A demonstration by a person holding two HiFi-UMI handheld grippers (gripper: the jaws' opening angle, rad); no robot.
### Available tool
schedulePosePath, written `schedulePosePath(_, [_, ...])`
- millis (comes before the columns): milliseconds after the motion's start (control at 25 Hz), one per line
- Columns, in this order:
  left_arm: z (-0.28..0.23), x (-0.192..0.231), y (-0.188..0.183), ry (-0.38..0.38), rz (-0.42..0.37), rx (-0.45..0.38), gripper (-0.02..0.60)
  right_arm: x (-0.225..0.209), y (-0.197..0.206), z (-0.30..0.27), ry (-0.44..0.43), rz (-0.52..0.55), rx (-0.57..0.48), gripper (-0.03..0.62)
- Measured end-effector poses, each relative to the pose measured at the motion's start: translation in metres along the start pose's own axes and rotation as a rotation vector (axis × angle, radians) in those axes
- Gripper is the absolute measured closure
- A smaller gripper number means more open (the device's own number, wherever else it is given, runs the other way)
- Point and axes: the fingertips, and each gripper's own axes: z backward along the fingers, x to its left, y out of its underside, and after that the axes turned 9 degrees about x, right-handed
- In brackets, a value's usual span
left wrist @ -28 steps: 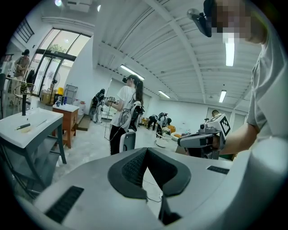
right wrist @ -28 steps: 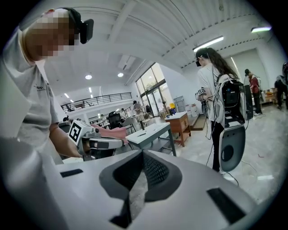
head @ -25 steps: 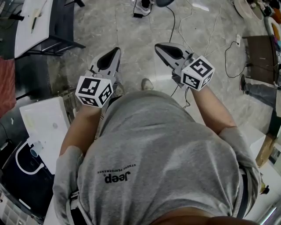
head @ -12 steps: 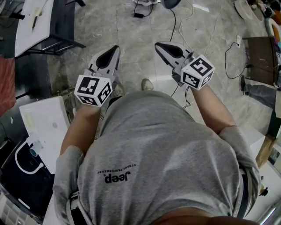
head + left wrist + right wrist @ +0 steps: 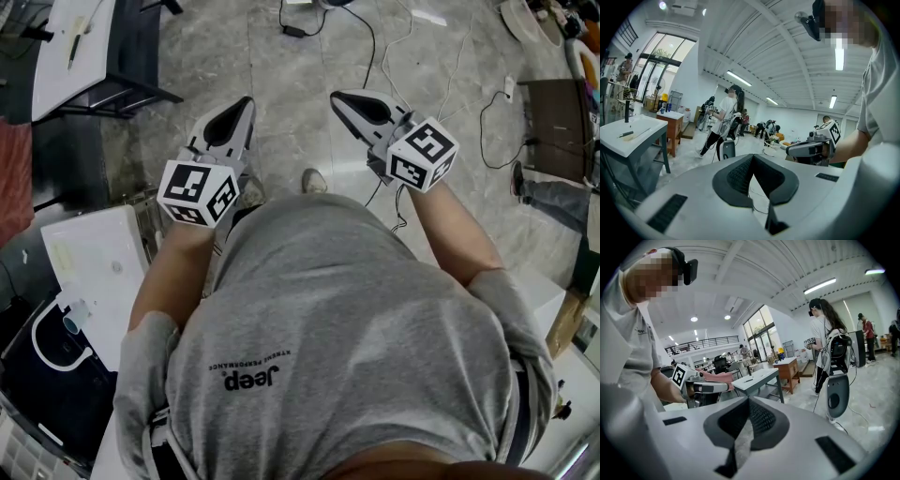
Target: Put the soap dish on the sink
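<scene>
- Nowhere clearly identifiable: soap dish; presumably light, rigid and slick, best pinched at a rim.
- Lower left of head view: white sink (image 5: 86, 246).
- Upper centre: left gripper (image 5: 246, 105) and right gripper (image 5: 337, 97), jaws pressed together, nothing between.

shoe (image 5: 314, 180) half hidden, white table (image 5: 66, 56) cut off

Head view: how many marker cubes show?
2. One cube sits on the left gripper, at the picture's left. The other cube sits on the right gripper, at the picture's right. None seems hidden.
</scene>
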Motion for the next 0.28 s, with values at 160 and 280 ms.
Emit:
schedulePosePath(160, [-0.0006, -0.0015, -0.0002, 0.001, -0.001, -0.001, 0.566, -0.0002, 0.0003, 0.0014, 0.000, 0.001, -0.001, 0.543])
schedulePosePath(280, [-0.0003, -0.0018, 0.0004, 0.001, -0.001, -0.002, 0.566, 0.0002, 0.0013, 0.0016, -0.002, 0.001, -0.003, 0.543])
